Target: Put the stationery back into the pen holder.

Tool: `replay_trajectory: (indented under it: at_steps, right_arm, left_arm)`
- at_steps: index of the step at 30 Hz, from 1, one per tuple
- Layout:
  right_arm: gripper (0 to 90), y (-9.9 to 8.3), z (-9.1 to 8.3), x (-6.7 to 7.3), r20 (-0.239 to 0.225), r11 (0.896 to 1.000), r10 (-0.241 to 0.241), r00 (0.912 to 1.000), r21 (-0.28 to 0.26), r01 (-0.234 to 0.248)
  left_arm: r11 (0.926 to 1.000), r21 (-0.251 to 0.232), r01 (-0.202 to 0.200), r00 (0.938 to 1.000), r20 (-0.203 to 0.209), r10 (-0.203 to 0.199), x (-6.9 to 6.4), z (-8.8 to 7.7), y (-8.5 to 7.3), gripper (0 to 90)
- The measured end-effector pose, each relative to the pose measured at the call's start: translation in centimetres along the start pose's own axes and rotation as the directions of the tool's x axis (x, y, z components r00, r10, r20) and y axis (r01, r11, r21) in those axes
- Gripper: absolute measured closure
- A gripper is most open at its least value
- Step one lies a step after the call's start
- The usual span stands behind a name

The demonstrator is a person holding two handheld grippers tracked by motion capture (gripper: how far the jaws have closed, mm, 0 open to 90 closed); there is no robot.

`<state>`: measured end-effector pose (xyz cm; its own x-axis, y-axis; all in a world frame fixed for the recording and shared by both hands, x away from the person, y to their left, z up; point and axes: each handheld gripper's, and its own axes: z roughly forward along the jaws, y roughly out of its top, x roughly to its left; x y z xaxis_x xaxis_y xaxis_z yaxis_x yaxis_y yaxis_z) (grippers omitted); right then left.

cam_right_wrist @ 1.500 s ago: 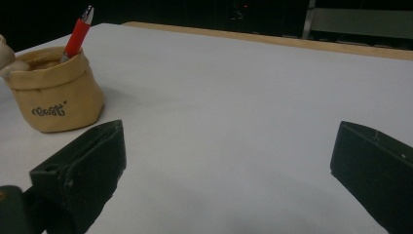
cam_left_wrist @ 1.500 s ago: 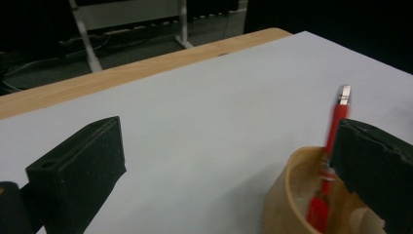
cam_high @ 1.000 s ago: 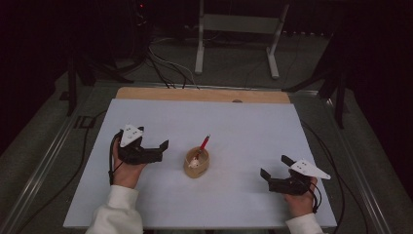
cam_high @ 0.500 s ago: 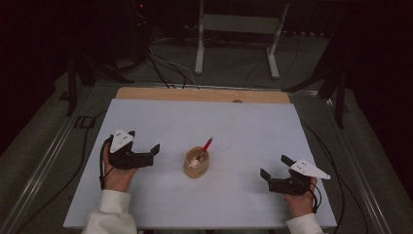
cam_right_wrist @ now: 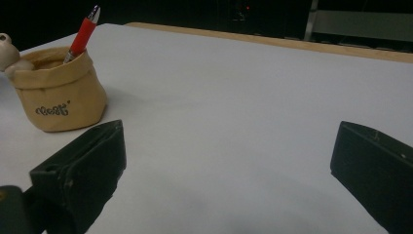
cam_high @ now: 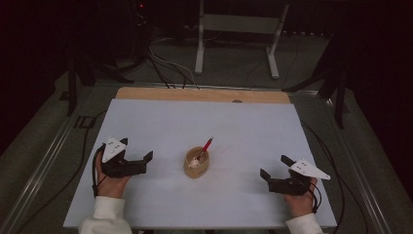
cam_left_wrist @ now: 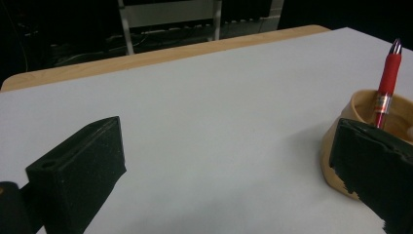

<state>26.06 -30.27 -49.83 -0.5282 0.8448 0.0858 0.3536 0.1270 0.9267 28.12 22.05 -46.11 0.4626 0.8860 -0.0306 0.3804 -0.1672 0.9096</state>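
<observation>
High view: on the white worktop [cam_high: 243,126], the left gripper [cam_high: 141,162] rests at the left with jaws spread, holding nothing. Just right of it, mid-worktop, stands a tan pouch-shaped pot [cam_high: 196,164] with a red pen [cam_high: 206,146] leaning upright inside. Well apart at the right, the right gripper [cam_high: 273,168] lies with jaws spread and empty. Right gripper view adds dark cursive lettering, unreadable, on the pot's side, and a small pale figure [cam_right_wrist: 7,50] at its rim.

Left gripper [cam_high: 146,161] and right gripper [cam_high: 272,168] rest low, jaws spread wide.
</observation>
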Motion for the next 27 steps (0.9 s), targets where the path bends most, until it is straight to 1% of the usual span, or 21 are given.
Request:
replay_trajectory:
  at_steps: [3,4,6,8,12,14,19,24,27]
  right_arm:
    - [0.2,0.0,0.0,0.0,-0.001,1.0,-0.001,1.0,0.0,0.001]
    - [0.2,0.0,0.0,0.0,-0.001,1.0,-0.001,1.0,-0.001,0.001]
    - [0.2,0.0,0.0,0.0,-0.002,1.0,-0.003,1.0,-0.002,0.003]
    - [0.2,0.0,0.0,0.1,-0.003,1.0,-0.003,1.0,-0.001,0.003]
    - [0.2,0.0,0.0,0.1,-0.001,1.0,-0.005,1.0,-0.004,0.005]
    - [0.2,0.0,-0.1,0.0,-0.002,1.0,-0.003,1.0,-0.007,0.003]
    - [0.2,0.1,-0.1,0.1,-0.004,1.0,-0.007,1.0,-0.007,0.007]
    - [0.2,0.1,-0.1,0.1,0.0,1.0,-0.017,0.9999,-0.007,0.017]
    - [0.2,0.1,-0.1,0.1,0.001,1.0,-0.02,0.9998,-0.007,0.02]
  left_arm:
    - [1.0,0.004,-0.002,1.0,-0.006,0.002,0.0,-0.2,-0.4,0.3]
    - [1.0,-0.003,-0.006,1.0,-0.008,0.006,0.0,-0.3,-0.9,0.4]
    - [1.0,-0.006,-0.007,1.0,-0.005,0.007,0.0,-0.4,-1.1,0.3]
    - [0.9998,-0.013,-0.015,0.9999,-0.005,0.015,0.0,-0.7,-1.8,0.3]
    - [0.9992,-0.027,-0.029,0.9995,-0.013,0.028,-0.1,-1.1,-2.3,0.4]
    - [0.9989,-0.041,-0.022,0.9997,-0.014,0.021,0.0,-1.5,-2.7,0.4]
    - [0.999,-0.045,-0.004,0.9998,-0.019,0.003,0.3,-1.9,-3.5,0.4]
    - [0.9988,-0.049,-0.003,0.9997,-0.024,0.001,0.4,-2.1,-3.9,0.4]
    - [0.9986,-0.052,0.009,0.9996,-0.026,-0.01,0.6,-2.2,-4.3,0.4]
